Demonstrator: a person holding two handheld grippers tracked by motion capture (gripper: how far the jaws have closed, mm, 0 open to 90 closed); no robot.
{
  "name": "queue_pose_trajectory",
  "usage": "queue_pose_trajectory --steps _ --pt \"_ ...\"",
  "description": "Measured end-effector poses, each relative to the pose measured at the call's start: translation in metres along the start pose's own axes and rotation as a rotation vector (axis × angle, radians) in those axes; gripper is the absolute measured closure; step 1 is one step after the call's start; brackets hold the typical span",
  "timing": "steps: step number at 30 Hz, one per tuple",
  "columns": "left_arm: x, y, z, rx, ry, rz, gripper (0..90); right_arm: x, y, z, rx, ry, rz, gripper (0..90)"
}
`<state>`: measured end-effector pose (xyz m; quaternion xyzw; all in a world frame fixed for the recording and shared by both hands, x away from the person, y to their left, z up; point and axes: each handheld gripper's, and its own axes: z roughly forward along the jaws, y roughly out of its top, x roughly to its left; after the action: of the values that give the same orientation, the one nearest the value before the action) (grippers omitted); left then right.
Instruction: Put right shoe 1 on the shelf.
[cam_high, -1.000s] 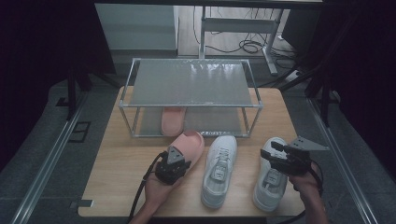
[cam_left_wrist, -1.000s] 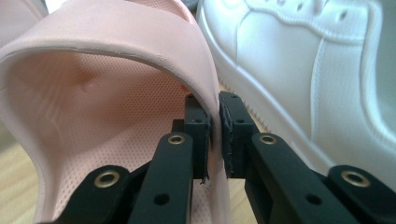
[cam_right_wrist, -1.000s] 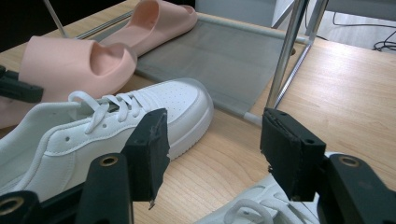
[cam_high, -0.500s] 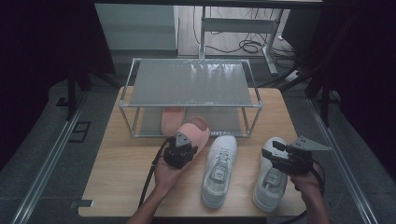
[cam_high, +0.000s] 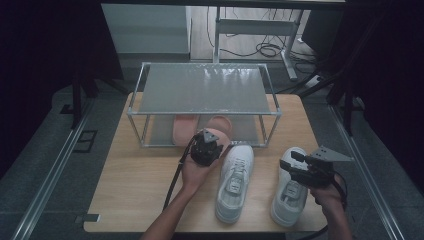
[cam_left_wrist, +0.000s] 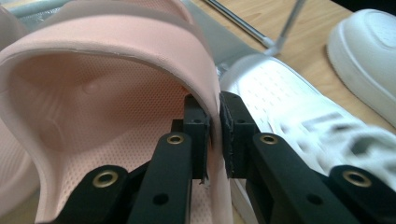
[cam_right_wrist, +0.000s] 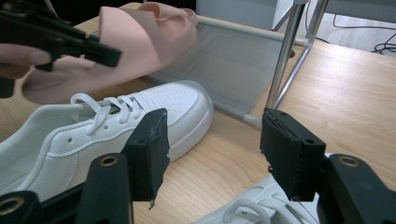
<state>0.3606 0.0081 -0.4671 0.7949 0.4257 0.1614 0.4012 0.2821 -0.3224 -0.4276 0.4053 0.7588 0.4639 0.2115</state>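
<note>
Between the black jaws of the left gripper (cam_left_wrist: 214, 135), clamped tight, sits the side wall of a pink foam slide sandal (cam_left_wrist: 93, 102), its toe reaching ahead toward the lower shelf of the metal-framed shoe rack (cam_high: 205, 90). Right gripper (cam_right_wrist: 212, 149), jaws apart, hovers over a white lace-up sneaker (cam_high: 289, 187).

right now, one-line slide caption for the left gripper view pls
Left gripper clamps the side wall of a pink slipper, with a white sneaker lying beside it on the wooden table.
</note>
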Motion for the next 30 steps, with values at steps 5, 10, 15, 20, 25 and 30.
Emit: queue_pose_trajectory --steps 5,10,15,20,25,30 --pt "0.002 0.009 0.016 0.006 0.013 -0.014 82.1 -0.001 0.000 0.000 0.000 -0.001 0.002 42.4" --pt "0.001 0.013 0.028 -0.010 0.024 -0.021 81.8 -0.002 -0.001 0.000 0.000 0.000 0.004 42.3" --pt "0.006 0.017 0.041 -0.001 0.045 -0.028 81.8 -0.002 -0.001 -0.001 0.001 0.000 0.004 42.4" --pt "0.012 0.018 0.053 0.006 0.064 -0.055 81.6 -0.003 -0.002 0.001 0.004 0.000 0.009 42.4" --pt "0.016 0.022 0.062 0.013 0.096 -0.064 81.4 -0.001 -0.001 0.000 0.002 0.002 0.005 42.4" --pt "0.020 0.024 0.074 0.028 0.124 -0.137 81.0 -0.003 -0.001 -0.001 -0.001 -0.003 0.008 42.4"
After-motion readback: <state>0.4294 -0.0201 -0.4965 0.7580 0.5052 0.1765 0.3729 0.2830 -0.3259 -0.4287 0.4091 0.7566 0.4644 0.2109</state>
